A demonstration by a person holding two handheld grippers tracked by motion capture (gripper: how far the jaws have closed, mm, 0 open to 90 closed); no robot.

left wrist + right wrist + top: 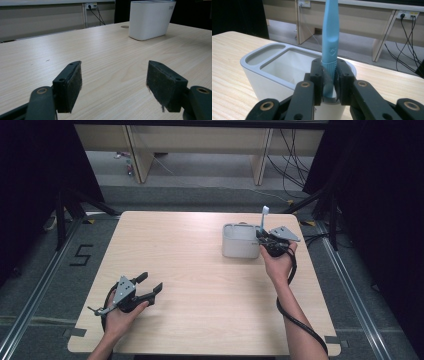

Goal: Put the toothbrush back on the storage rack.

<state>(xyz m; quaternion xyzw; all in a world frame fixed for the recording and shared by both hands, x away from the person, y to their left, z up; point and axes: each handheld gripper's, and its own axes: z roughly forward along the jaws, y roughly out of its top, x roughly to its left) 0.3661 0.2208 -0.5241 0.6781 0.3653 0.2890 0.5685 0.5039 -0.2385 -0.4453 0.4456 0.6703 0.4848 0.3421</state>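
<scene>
Right gripper (329,82) clenched on an upright blue toothbrush (330,42) over the white holder's (240,241) right end, left gripper (150,287) released, well apart from the holder, bare table (200,270) between.

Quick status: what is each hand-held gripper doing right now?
Left hand-held gripper: open, empty, over the table.
Right hand-held gripper: shut on the blue toothbrush.

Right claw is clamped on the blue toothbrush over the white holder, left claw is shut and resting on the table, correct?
Not quite: the left claw is open, pads apart with nothing between them, as the left gripper view shows. The right claw does clamp the blue toothbrush over the white holder.
</scene>
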